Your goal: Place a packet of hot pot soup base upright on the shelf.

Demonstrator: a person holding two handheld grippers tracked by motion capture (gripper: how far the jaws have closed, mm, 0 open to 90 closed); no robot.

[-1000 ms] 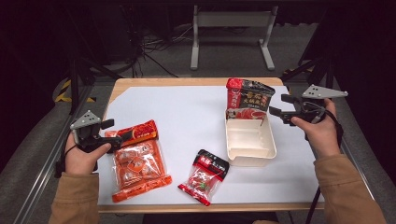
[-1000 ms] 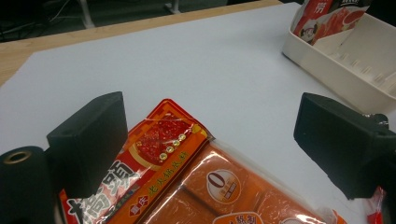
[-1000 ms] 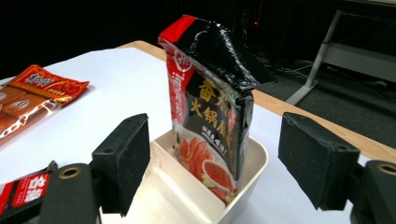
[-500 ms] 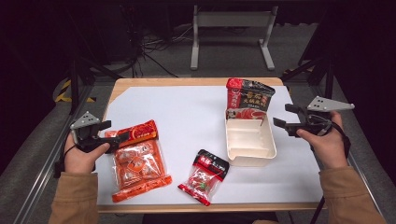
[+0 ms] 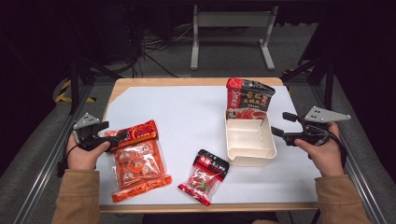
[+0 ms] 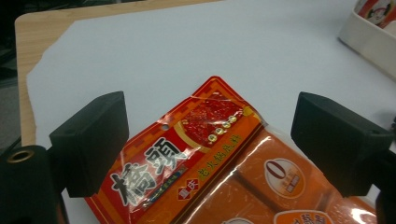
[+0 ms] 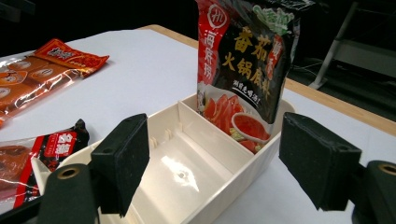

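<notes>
Now the orange packet (image 5: 136,161) lies flat at the tabletop's (image 5: 187,112) left front, and the left gripper (image 6: 210,140) has its fingers (image 6: 91,140) spread wide on either side of the packet's printed top end, nothing pinched yet. To do this well, I'd say slide in low so one finger goes under the sealed edge, then close on that flat seam (not the bulging pouches, which would likely slip). Off to the right, the right gripper (image 7: 210,158) hovers just beside the cream tray (image 5: 252,158), fingers wide apart and empty. That tray is divided: its far compartment holds the black-and-red sauce bag (image 5: 247,100) standing upright, its large near compartment is bare. A small red-and-black packet (image 5: 204,176) lies between tray and orange packet.
</notes>
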